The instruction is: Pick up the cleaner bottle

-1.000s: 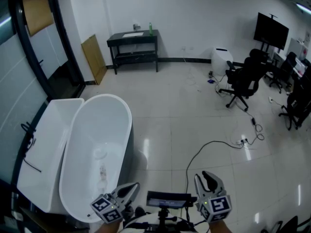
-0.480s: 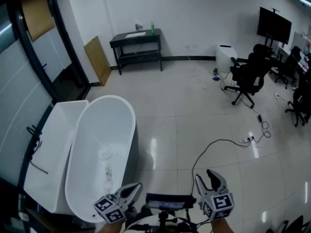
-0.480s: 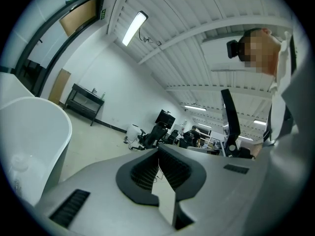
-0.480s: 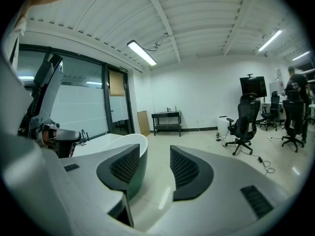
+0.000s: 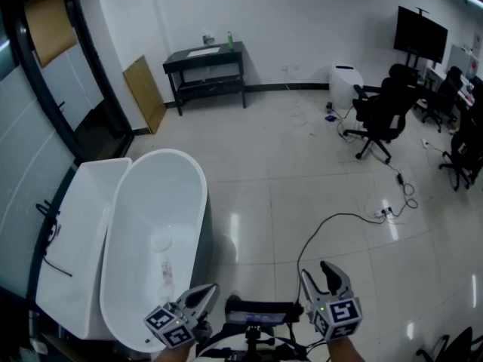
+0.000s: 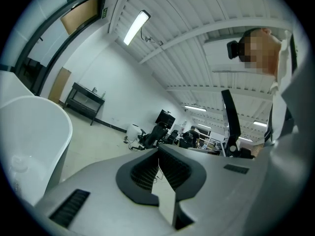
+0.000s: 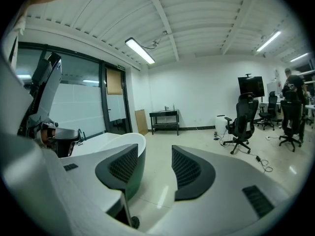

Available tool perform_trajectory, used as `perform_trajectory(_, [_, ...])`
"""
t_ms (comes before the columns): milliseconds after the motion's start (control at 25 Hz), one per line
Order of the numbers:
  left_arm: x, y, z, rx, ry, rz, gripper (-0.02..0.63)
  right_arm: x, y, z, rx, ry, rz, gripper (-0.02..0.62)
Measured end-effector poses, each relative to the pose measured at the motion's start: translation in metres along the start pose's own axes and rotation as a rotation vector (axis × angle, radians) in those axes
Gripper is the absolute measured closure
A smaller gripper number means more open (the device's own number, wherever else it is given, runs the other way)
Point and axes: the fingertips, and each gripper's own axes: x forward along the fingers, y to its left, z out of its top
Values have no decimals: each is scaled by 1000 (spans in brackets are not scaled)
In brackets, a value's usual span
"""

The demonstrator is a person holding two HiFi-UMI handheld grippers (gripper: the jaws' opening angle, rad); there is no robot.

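Note:
The cleaner bottle (image 5: 230, 40) is small and green and stands upright on a black table (image 5: 204, 57) by the far wall; in the right gripper view the bottle (image 7: 173, 107) is a tiny shape on that table. Both grippers are low at the head view's bottom edge, far from the bottle. My left gripper (image 5: 207, 291) (image 6: 158, 154) is shut, its pads meeting with nothing between them. My right gripper (image 5: 318, 271) (image 7: 154, 163) is open and its jaws have just been opening; only floor shows in the gap.
A white bathtub (image 5: 198, 194) lies at the left, just ahead of the left gripper. A black cable (image 5: 332, 221) trails over the tiled floor. Office chairs (image 5: 381, 111), a white appliance (image 5: 343, 81) and a screen (image 5: 419, 35) stand at the right. A wooden board (image 5: 139, 89) leans beside the table.
The head view has swung slightly. Both grippers stay at the bottom edge, and the right gripper's jaws look a little wider apart.

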Motion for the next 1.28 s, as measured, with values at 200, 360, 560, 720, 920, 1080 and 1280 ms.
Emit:
perform_trajectory(200, [12,24,11,-17,-2,-31,606,17,4,4,8,14,-23,373])
perform_trajectory(360, [24,52,27,-21,4,-65,606,45,9,18,3,13,-35,373])
perform_trajectory(560, [41,87,48,-19,16,-101,606,82,15,32,7,14,-54,373])
perform_trajectory(720, [48,109,65,-15,31,-120,606,110,25,47,19,3,-56,373])
perform_trajectory(920, [51,131,74,-23,45,-142,606,133,34,55,27,5,-64,373])
perform_trajectory(1080, [50,147,83,-27,50,-159,606,149,45,61,36,3,-62,373])
perform_trajectory(1280, [46,165,85,-28,66,-166,606,163,56,65,40,5,-70,373])
